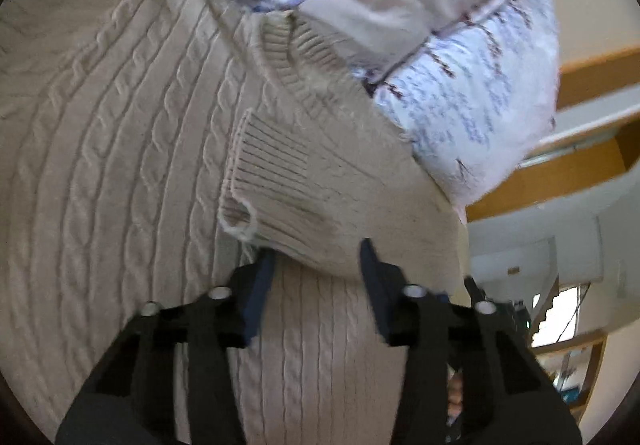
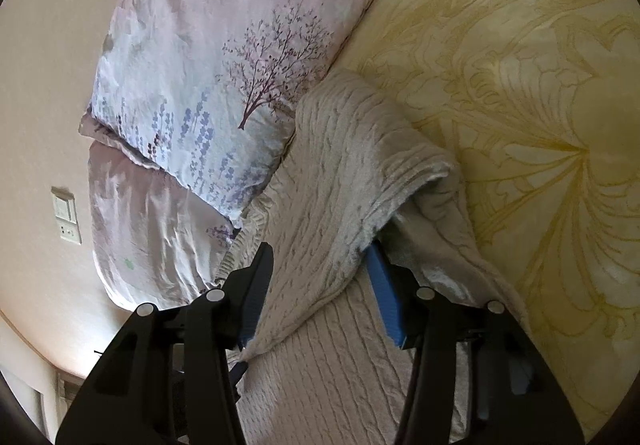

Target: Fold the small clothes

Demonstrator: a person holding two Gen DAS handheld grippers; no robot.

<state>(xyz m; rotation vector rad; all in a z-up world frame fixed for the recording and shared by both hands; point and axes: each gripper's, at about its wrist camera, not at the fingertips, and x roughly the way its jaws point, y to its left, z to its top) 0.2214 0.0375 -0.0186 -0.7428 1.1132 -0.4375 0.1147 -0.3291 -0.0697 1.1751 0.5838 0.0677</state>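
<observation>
A beige cable-knit sweater [image 1: 120, 145] lies spread on the bed and fills most of the left wrist view. One sleeve with a ribbed cuff [image 1: 272, 181] is laid across its body. My left gripper [image 1: 318, 265] is open just short of that sleeve's lower edge, nothing pinched between its blue pads. In the right wrist view a thick fold of the same sweater [image 2: 340, 173] rises off the bed and runs between the fingers. My right gripper [image 2: 320, 277] is shut on this fold, and the knit touches both pads.
Floral pillows [image 2: 208, 85] lie against the sweater's far side, also seen as pillows [image 1: 472, 117] at the upper right. A yellow patterned bedspread [image 2: 520, 85] spreads to the right. A wall with a socket plate [image 2: 68, 213] stands left; wooden shelving [image 1: 580, 165] is beyond the bed.
</observation>
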